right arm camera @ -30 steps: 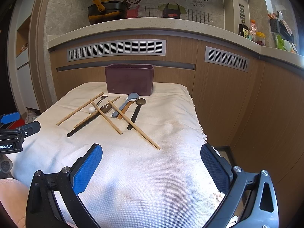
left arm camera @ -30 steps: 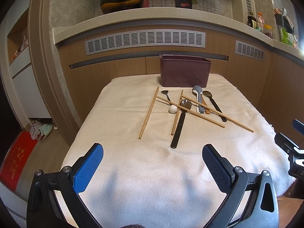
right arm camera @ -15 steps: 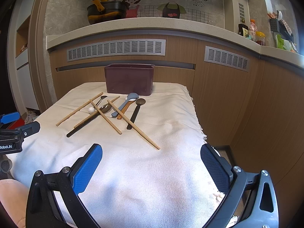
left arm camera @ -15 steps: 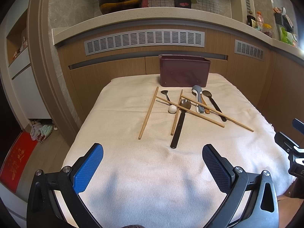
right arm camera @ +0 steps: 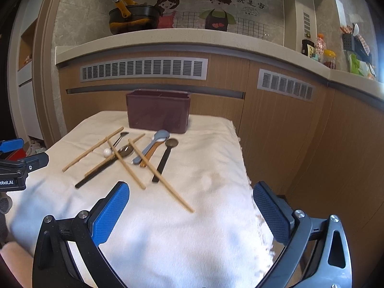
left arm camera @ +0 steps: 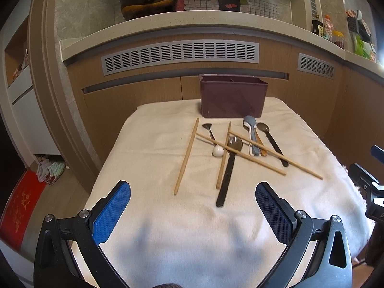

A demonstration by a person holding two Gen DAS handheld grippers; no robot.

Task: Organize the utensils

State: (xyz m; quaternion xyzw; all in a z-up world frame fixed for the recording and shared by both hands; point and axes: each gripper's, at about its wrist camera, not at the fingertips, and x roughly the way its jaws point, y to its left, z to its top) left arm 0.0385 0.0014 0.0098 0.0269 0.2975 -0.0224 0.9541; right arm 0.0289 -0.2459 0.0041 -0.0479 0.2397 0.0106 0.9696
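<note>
**Both grippers spread above the near bench, utensils scattered ahead**

Here the largest thing in view is the bench (left arm camera: 148, 144), draped in a cream cloth (right arm camera: 204, 216) that covers its whole top. At the far edge of it stands a dark maroon utensil box (left arm camera: 232, 100), upright, with a divider visible inside its open top.

Next in size come the two grippers. The left gripper (left arm camera: 193, 212) hangs over the near part of the cloth with its blue-padded fingers (left arm camera: 111, 212) spread wide and nothing between them. The right gripper (right arm camera: 190, 212) hangs over the near right corner of the bench, likewise spread wide and holding nothing.

Just in front of the box lies the loose pile of utensils. Four wooden chopsticks (left arm camera: 186, 156) lie among them: one apart at the left, one near the middle, and two slanting across the pile toward the right. A long black-handled spoon (left arm camera: 228, 175) points toward the left gripper, its metal bowl under a crossing chopstick. A second black-handled spoon (left arm camera: 272, 144) lies at the right of the pile, with a grey spoon (left arm camera: 250, 132) and a brown-handled one (left arm camera: 260, 144) touching side by side just left of it. A thin metal spoon (left arm camera: 208, 129) ends in a small white ball (left arm camera: 218, 151) near the middle.
</note>
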